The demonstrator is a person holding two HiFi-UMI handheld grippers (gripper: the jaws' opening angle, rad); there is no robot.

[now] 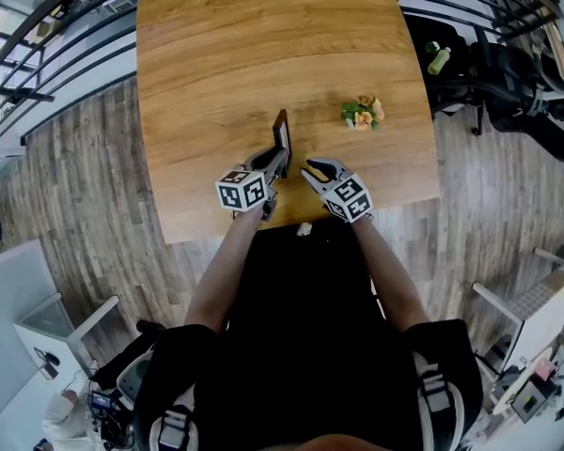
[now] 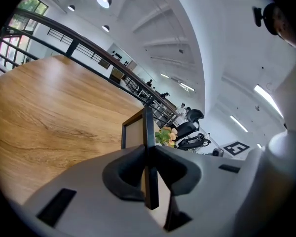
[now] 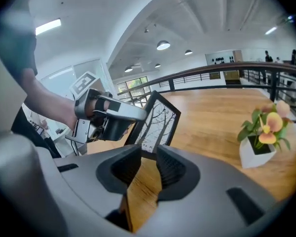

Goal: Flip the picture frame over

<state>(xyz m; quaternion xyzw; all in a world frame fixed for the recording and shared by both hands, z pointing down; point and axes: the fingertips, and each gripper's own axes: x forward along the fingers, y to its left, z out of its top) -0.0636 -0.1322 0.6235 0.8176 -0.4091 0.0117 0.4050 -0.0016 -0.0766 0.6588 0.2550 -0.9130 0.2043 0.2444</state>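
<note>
A dark picture frame (image 1: 282,137) stands up on its edge on the wooden table (image 1: 216,64), near the front. My left gripper (image 1: 280,165) is shut on its near end. In the left gripper view the frame's thin edge (image 2: 147,127) runs straight between the pads. The right gripper view shows the frame's face (image 3: 160,120), a print of bare trees, tilted, with the left gripper (image 3: 135,115) clamped on its side. My right gripper (image 1: 312,169) hovers just right of the frame, apart from it. It is open (image 3: 144,169), with only bare table showing between its pads.
A small white pot of flowers (image 1: 363,113) stands to the right of the frame, also visible as the flower pot (image 3: 261,142). The table's front edge lies just under my hands. Dark chairs and bags (image 1: 508,83) crowd the floor beyond the table's right side.
</note>
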